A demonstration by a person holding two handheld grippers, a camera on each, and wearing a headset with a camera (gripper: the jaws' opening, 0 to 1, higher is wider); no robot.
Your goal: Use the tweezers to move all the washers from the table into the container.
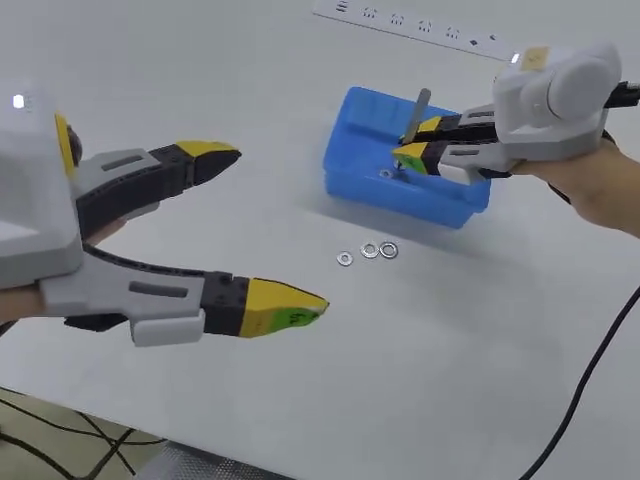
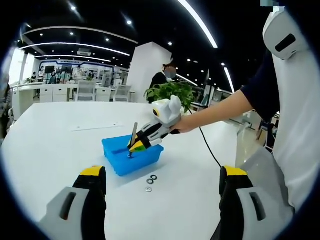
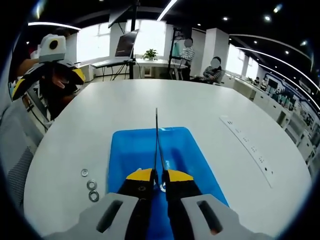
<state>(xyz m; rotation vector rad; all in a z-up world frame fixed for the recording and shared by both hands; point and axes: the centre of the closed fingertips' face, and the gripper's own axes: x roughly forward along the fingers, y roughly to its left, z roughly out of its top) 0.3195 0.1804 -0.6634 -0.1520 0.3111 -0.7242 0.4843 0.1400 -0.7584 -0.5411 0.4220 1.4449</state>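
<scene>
Head view: one blue container [image 1: 352, 165] sits on the white desk [image 1: 200, 60], and everything else is placed from it. Three washers [image 1: 368, 252] lie in a short row on the desk just in front of the container, close together, outside its near wall. One more small washer [image 1: 386, 174] seems to lie inside the container, by the lower tips of the tweezers [image 1: 417, 112].

There is one pair of tweezers. The right gripper [image 1: 412, 140] reaches over the container from its right side, its jaws drawn narrow and clamped on the tweezers, which point down into the container. In the right gripper view the tweezers [image 3: 156, 132] run straight out between the two yellow tips over the blue floor of the container [image 3: 187, 145], with the three washers [image 3: 91, 186] to the left of it.

The left gripper [image 1: 268, 228] hovers well to the left of the container, its jaws spread wide and holding nothing. One white power strip [image 1: 420, 25] lies behind the container.
</scene>
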